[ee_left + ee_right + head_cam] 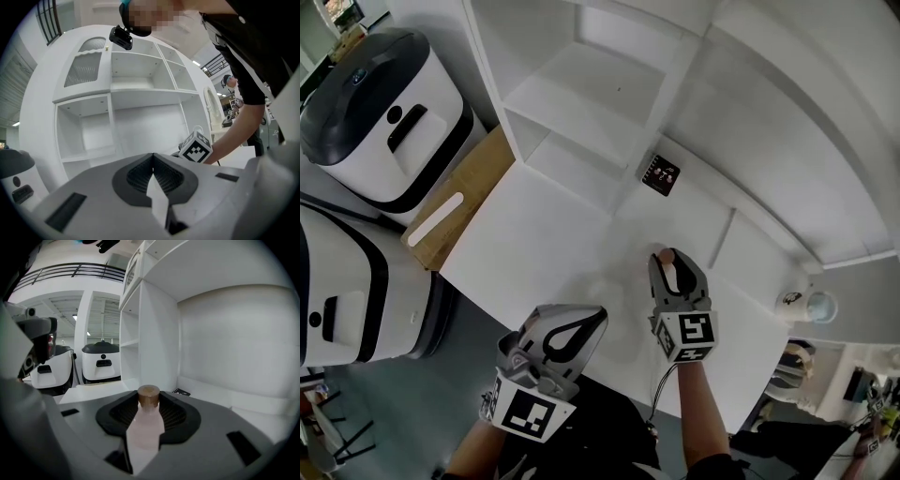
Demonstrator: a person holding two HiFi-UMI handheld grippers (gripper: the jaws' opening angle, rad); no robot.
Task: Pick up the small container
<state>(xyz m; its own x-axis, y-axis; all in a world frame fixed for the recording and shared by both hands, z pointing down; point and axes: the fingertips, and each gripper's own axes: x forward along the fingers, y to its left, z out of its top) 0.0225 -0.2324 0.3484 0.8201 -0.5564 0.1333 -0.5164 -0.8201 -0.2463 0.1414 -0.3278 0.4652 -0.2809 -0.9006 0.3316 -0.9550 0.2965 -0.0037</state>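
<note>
Right now my right gripper (669,264) is clamped on the small container (146,425), a pale pink bottle whose brown cap (148,396) pokes up between the jaws. From the head view I see it over the white table (534,244), in front of the white shelf unit (581,94) and near a dark card (661,174) lying at the shelf's foot. Whether the bottle's base touches the table I cannot tell. My left gripper (574,323) sits nearer me at the table's edge, jaws pressed together on nothing. A wooden board (464,202) and two white-and-black machines (384,112) stand off to the left.
</note>
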